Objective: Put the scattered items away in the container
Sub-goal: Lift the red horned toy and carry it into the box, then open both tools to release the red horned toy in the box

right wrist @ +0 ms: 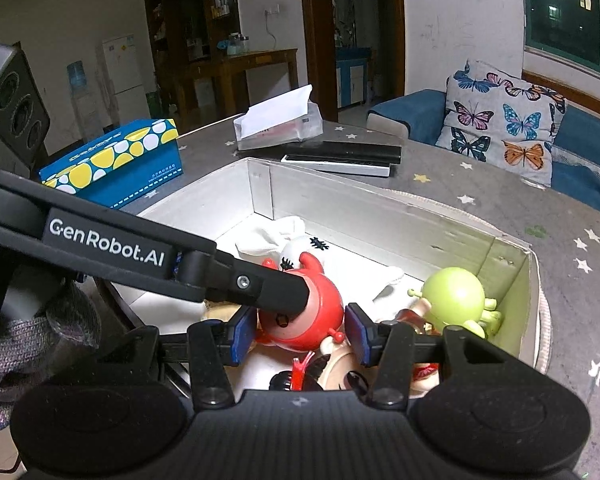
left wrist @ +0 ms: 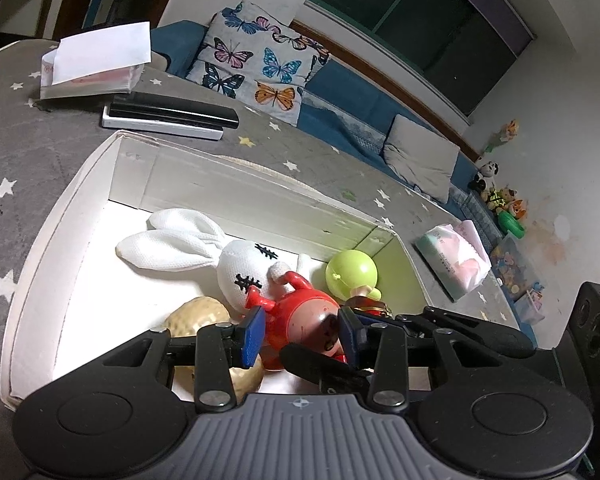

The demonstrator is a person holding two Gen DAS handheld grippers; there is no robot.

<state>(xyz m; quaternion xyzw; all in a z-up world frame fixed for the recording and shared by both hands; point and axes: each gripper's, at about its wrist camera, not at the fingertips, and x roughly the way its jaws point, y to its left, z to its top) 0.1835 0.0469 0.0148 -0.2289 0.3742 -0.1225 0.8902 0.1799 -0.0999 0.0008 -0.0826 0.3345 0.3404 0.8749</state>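
Nearly done I'd say: rabbit [left wrist: 240,268], green toy [left wrist: 352,276] and red toy [left wrist: 300,320] sit in the box [left wrist: 40,248]. Left gripper [left wrist: 302,334] open around the red toy; right gripper [right wrist: 300,330] straddles it too, can't tell if gripping. Remotes [left wrist: 168,114] at 11 o'clock remain on the tabletop [left wrist: 28,152].

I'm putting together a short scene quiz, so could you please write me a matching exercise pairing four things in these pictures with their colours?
Things:
1. plush rabbit
2. round-headed toy at the box's far end
3. toy figure between the right gripper pads
4. tissue box on the table beside the white box

Colours:
A. red
B. blue with yellow and white spots
C. white with black stitched eyes
D. light green

Pairs: 1-C, 2-D, 3-A, 4-B
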